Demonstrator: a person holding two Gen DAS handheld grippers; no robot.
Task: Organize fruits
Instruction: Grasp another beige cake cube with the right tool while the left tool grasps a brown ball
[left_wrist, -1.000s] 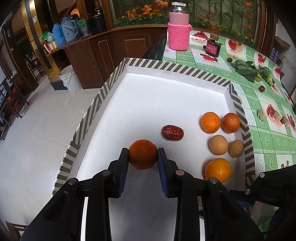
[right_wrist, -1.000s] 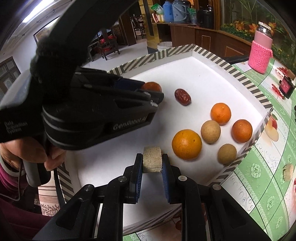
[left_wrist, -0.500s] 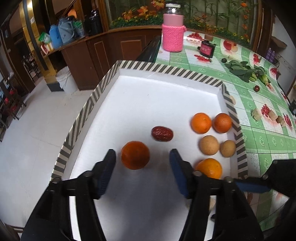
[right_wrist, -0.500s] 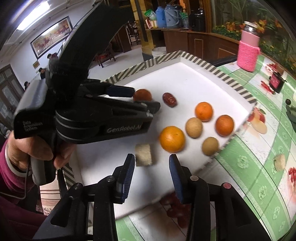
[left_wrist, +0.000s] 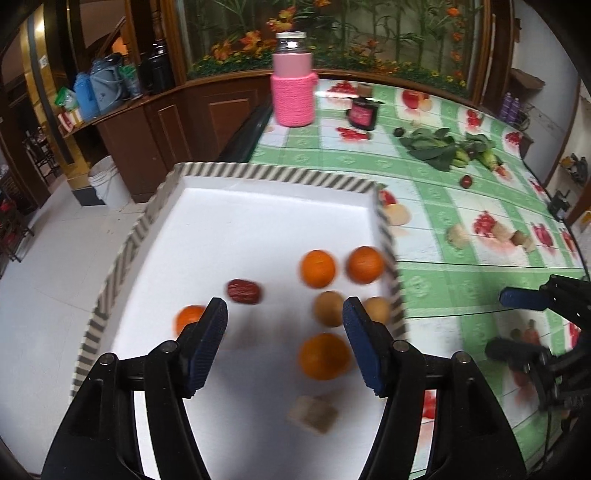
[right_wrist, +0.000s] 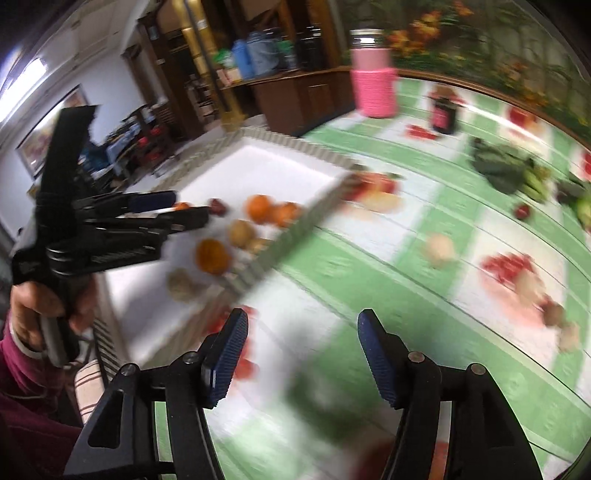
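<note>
A white tray with a striped rim (left_wrist: 266, 173) holds a small tangerine (left_wrist: 188, 317), a red date (left_wrist: 243, 291), two oranges (left_wrist: 317, 268), two brown round fruits (left_wrist: 330, 308), a big orange (left_wrist: 324, 356) and a beige block (left_wrist: 313, 413). My left gripper (left_wrist: 284, 325) hangs open above the tray, gripping nothing; its left finger hides part of the tangerine. My right gripper (right_wrist: 303, 332) is over the green tablecloth beside the tray (right_wrist: 258, 173), its jaws opening with nothing between them. A pale round fruit (right_wrist: 439, 249) lies on the cloth ahead of it.
A bottle in a pink knitted sleeve (left_wrist: 293, 92), a dark jar (left_wrist: 364, 114), leafy greens (left_wrist: 436, 147) and a small dark red fruit (left_wrist: 466, 181) stand farther back on the tablecloth. Left of the tray the table ends above the floor, with a white bucket (left_wrist: 109, 181).
The left gripper let go of the tangerine and drew back to the right. The right gripper released the beige block in the tray and swung right, out over the tablecloth.
</note>
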